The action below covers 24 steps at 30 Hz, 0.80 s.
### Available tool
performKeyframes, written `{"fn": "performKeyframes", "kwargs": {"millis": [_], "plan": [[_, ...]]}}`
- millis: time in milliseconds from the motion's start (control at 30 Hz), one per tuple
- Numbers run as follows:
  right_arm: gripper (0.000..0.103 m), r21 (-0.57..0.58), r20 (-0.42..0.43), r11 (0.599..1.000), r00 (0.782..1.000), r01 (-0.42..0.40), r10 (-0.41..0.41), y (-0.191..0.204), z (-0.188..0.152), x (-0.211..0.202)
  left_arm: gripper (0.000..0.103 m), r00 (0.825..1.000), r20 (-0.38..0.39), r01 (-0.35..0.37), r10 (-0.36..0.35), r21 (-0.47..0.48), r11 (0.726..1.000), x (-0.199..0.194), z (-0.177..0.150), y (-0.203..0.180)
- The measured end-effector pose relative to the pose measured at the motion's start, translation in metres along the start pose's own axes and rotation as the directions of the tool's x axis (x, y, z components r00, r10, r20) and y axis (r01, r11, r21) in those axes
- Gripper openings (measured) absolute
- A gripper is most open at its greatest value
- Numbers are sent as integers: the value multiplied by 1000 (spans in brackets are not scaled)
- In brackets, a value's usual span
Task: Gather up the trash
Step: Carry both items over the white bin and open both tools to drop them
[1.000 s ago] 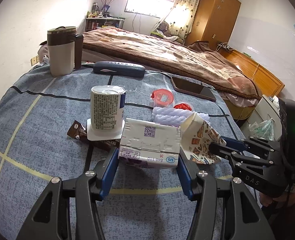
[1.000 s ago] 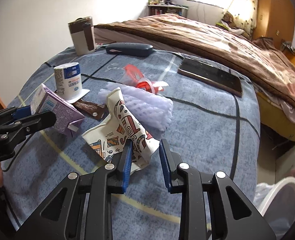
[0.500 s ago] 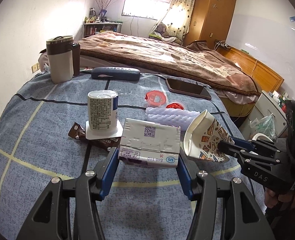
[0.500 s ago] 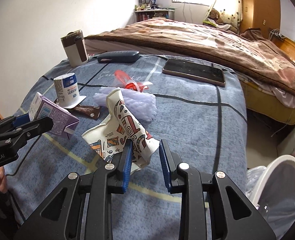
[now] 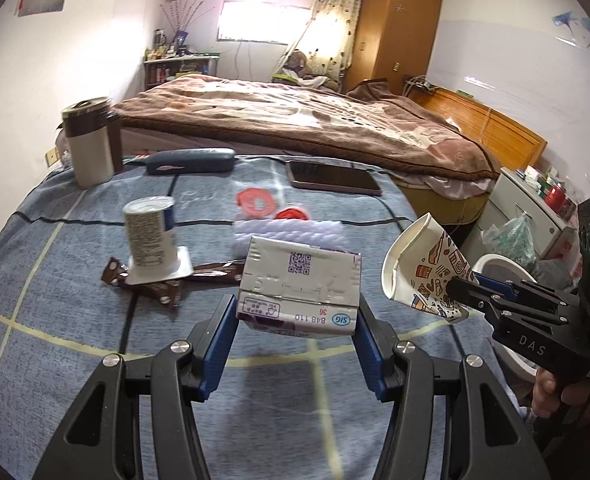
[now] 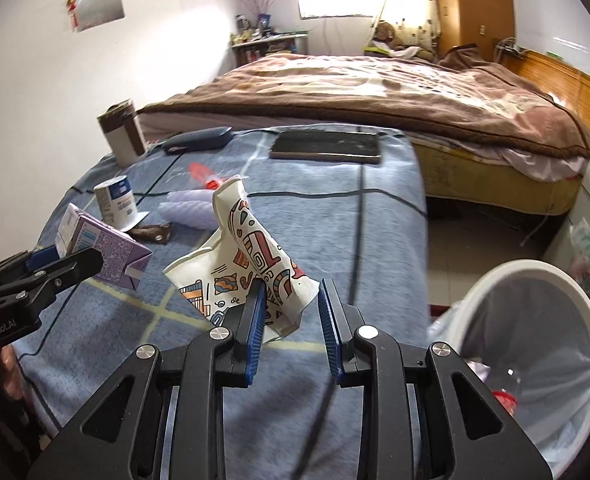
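A: Left wrist view. Report the gripper state.

B: The left gripper [image 5: 297,322] pinches a milk carton [image 5: 299,286] between its blue pads, held off the blue checked desk [image 5: 75,320]. At 3 o'clock the right gripper [image 5: 461,290] clamps a crushed patterned paper cup [image 5: 423,264], also raised above the desk.

A: Items on the desk?

B: At 10 o'clock of the carton, an upturned yoghurt pot [image 5: 151,236] stands on its foil lid, on top of a brown wrapper [image 5: 159,284]. At 12 o'clock lies white foam netting [image 5: 287,234], with red plastic pieces [image 5: 257,202] just beyond it. Farther back: a phone [image 5: 331,178], a dark glasses case [image 5: 191,161] and a brown-and-white jug [image 5: 91,144]. A white bin [image 5: 495,266] shows at 3 o'clock, behind the right gripper.

A: Right wrist view.

B: The right gripper [image 6: 289,314] pinches the paper cup [image 6: 247,260] at its lower edge; the cup stands tilted, with its opening toward 11 o'clock. At 9 o'clock the left gripper [image 6: 61,264] holds the carton [image 6: 103,250], purple on this side. The bin [image 6: 535,360] sits at 4 o'clock beside the desk, lined with a bag and holding some trash. The yoghurt pot [image 6: 117,202], netting [image 6: 191,210] and phone [image 6: 325,146] lie beyond, at 10 to 12 o'clock.
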State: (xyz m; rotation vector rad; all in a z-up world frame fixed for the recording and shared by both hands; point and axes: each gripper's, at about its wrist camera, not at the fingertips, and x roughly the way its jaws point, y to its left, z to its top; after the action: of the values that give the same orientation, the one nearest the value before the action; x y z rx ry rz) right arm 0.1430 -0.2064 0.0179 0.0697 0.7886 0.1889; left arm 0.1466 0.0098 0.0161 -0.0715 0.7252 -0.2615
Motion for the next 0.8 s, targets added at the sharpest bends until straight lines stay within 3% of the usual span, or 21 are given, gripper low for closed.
{"fn": "performKeyframes", "kwargs": {"millis": [433, 800], "plan": [[29, 102, 59, 991, 994, 81, -88, -54, -13, -42, 58, 996, 6, 85, -86, 110, 990, 4, 6, -71], [29, 201, 70, 960, 974, 196, -213, -103, -30, -71, 58, 984, -13, 179, -180, 223, 958, 13, 7, -145]]}}
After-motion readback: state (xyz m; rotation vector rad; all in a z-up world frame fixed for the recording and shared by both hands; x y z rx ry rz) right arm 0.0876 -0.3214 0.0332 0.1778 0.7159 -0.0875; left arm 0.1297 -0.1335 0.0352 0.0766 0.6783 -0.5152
